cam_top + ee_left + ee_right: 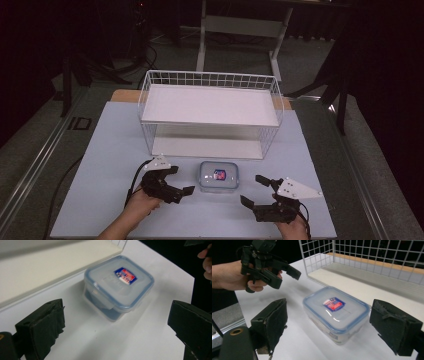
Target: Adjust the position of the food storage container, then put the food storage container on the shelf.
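Both grippers stand wide open, holding nothing. The lidded plastic food container (219, 176) sits between the left gripper (181, 180) and right gripper (252, 189); close evenly on opposite walls, below the lid rim.

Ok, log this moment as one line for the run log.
left gripper: open, beside container | right gripper: open, beside container | lidded container: on table, untouched, before wire rack

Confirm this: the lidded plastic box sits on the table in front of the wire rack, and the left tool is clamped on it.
Not clamped. The left tool stands open beside the box, apart from it, as the high view shows. The box does sit before the wire rack.
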{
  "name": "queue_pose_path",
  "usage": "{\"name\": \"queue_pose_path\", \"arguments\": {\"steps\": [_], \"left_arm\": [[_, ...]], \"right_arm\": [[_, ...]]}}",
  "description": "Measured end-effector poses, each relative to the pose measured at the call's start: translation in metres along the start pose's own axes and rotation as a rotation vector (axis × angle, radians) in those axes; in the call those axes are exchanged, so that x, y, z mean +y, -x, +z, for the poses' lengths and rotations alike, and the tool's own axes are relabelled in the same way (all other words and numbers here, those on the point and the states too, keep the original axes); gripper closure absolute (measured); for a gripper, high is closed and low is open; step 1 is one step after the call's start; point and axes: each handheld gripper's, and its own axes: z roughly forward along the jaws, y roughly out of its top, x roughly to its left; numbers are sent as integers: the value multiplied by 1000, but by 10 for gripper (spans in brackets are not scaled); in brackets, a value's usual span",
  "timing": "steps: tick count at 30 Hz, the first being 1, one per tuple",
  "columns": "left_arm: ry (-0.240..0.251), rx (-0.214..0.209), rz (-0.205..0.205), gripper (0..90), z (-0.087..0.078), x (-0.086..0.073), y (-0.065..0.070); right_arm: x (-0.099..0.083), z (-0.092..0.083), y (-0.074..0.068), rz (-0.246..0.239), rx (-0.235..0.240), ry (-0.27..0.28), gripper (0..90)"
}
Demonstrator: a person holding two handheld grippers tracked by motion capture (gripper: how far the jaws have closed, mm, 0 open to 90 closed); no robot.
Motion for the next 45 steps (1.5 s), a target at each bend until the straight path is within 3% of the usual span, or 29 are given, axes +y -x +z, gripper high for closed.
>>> {"name": "queue_pose_path", "arguments": {"steps": [3, 5, 8, 10, 12, 15, 18, 20, 21, 23, 25, 28, 31, 35, 39, 40, 43, 45], "left_arm": [[47, 22, 23, 18, -2, 3, 3], [92, 29, 23, 19, -4, 6, 3], [85, 12, 44, 19, -4, 12, 8], [76, -11, 34, 19, -4, 17, 11], [68, 1, 21, 19, -5, 21, 14], [89, -24, -32, 19, -8, 27, 14], [90, -50, -52, 19, -9, 31, 14], [60, -55, -49, 19, -9, 38, 16], [38, -66, -58, 19, -9, 41, 16], [24, -63, -73, 19, -7, 45, 16], [6, -42, -92, 19, -5, 48, 14], [-7, -46, -155, 19, -1, 51, 9], [-41, -36, -152, 19, 6, 52, 8], [-85, -51, -190, 19, 18, 51, 4], [-151, -35, -212, 19, 33, 48, 3], [-151, -35, -212, 19, 33, 48, 3], [-167, -43, -261, 19, 43, 43, -3], [-180, -30, -285, 20, 47, 42, -6]], "right_arm": [[3, -1, -2, 24, -25, 8, 144], [6, -2, -3, -8, -48, 3, 144], [11, -3, 1, -12, -80, -10, 134], [13, -3, 3, -26, -91, -17, 159], [16, -3, 5, -20, -92, -31, 186], [18, -2, 4, -56, -108, -28, 184], [21, -1, 7, -36, -74, -29, 180], [29, 2, 15, 41, -46, -101, 181], [31, 1, 17, 53, -28, -79, 180], [35, 2, 19, 50, -50, -66, 180], [42, 7, 21, 65, -74, -122, 176], [45, 15, 24, 93, -50, -169, 169], [43, 25, 28, 120, -53, -217, 139], [37, 40, 39, 225, -42, -269, 119], [27, 53, 46, 305, -82, -343, 119], [27, 53, 46, 305, -82, -343, 119], [14, 65, 52, 419, -127, -359, 104], [12, 68, 55, 461, -138, -363, 105]]}}
